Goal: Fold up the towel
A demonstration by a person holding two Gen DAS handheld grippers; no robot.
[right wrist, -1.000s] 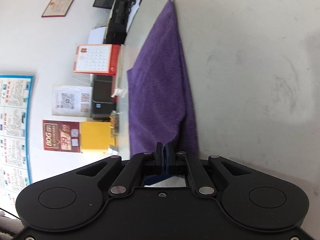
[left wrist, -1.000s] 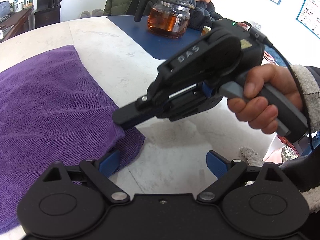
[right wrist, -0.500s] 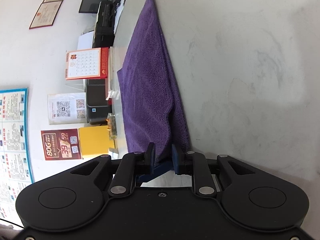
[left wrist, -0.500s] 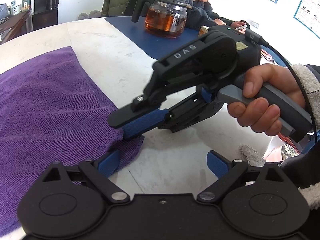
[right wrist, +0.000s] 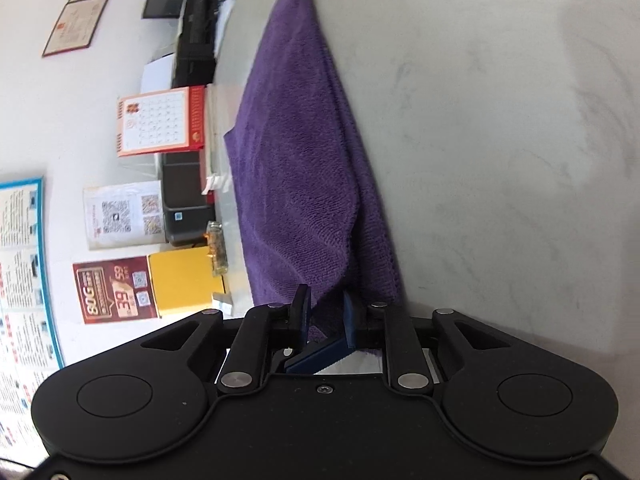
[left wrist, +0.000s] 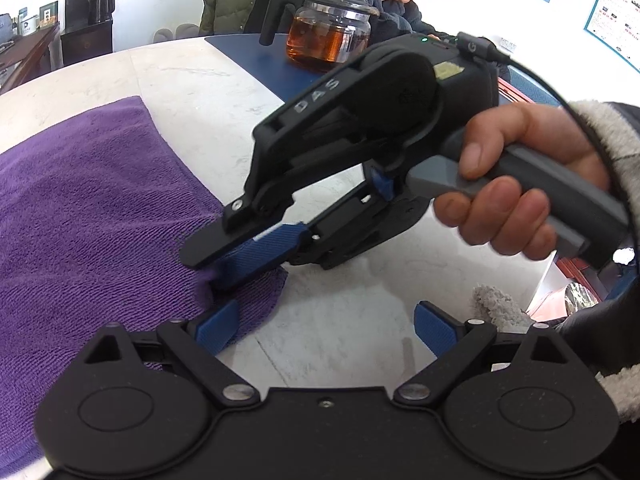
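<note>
A purple towel lies flat on a pale marbled table, filling the 9 o'clock half of the left wrist view; its near corner sits just beside the centre of that view, folded over on itself so that two layers show along the edge in the right wrist view. The right gripper, a black pistol-shaped tool with blue pads, enters from 3 o'clock and points toward 8 o'clock, its fingertips at that folded corner. Its jaws are opening: in the right wrist view a gap stands between the two blue pads, and the doubled corner of the towel lies in that gap, with the cloth no longer pinched tight between them. A hand in a fleecy cuffed sleeve wraps the grey handle at 3 o'clock. The left gripper occupies the 6 o'clock foreground of its own view with its jaws spread wide and nothing between them; its left blue pad rests over the towel's edge at 7 o'clock of centre, whether touching cannot be told, and the right pad stands over bare table. At 12 o'clock a glass teapot of amber liquid stands on a blue mat, and a seated person is beyond it. In the right wrist view a red desk calendar and a yellow box stand at 9 o'clock, off the table's far side.
</note>
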